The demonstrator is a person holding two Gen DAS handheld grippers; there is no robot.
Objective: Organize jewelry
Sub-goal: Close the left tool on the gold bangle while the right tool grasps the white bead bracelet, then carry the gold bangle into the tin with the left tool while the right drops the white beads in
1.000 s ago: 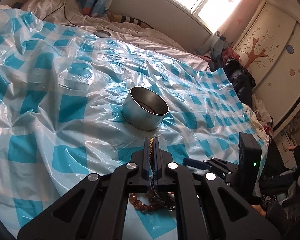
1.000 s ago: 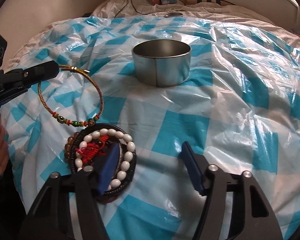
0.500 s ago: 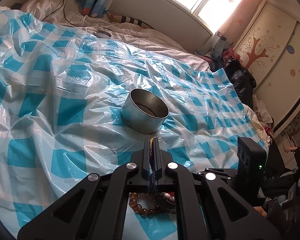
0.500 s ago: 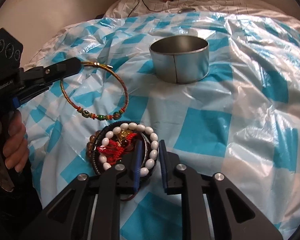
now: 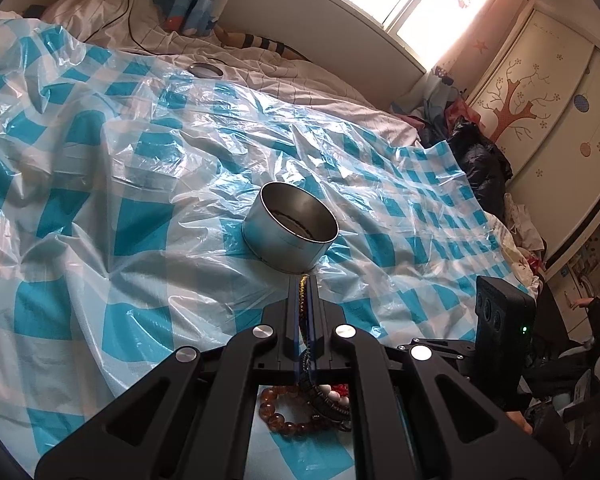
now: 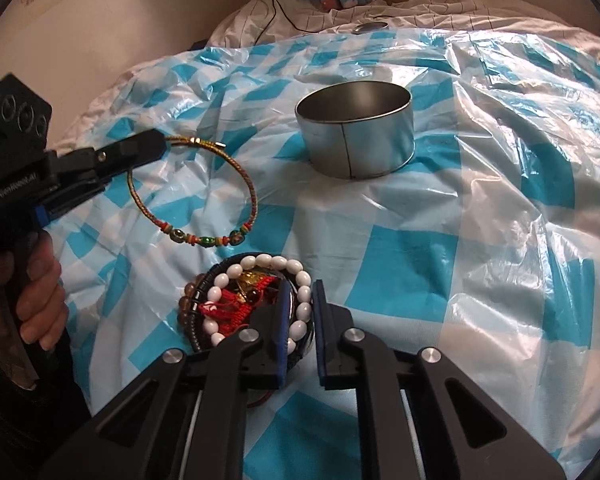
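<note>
The left gripper (image 6: 156,146) pinches the string bracelet (image 6: 204,200) at upper left. The right gripper (image 6: 302,300) has just closed on the white bead bracelet (image 6: 300,280), low middle. Tangled beads might come up too and miss the tin (image 6: 356,132).

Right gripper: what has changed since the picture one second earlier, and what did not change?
The right gripper has just been closing its jaws, from wide apart over the bracelet pile to narrow around the white bead bracelet, which lies between them. The left gripper stayed shut on the woven cord bracelet, held up in the same place. The metal tin did not move.
</note>
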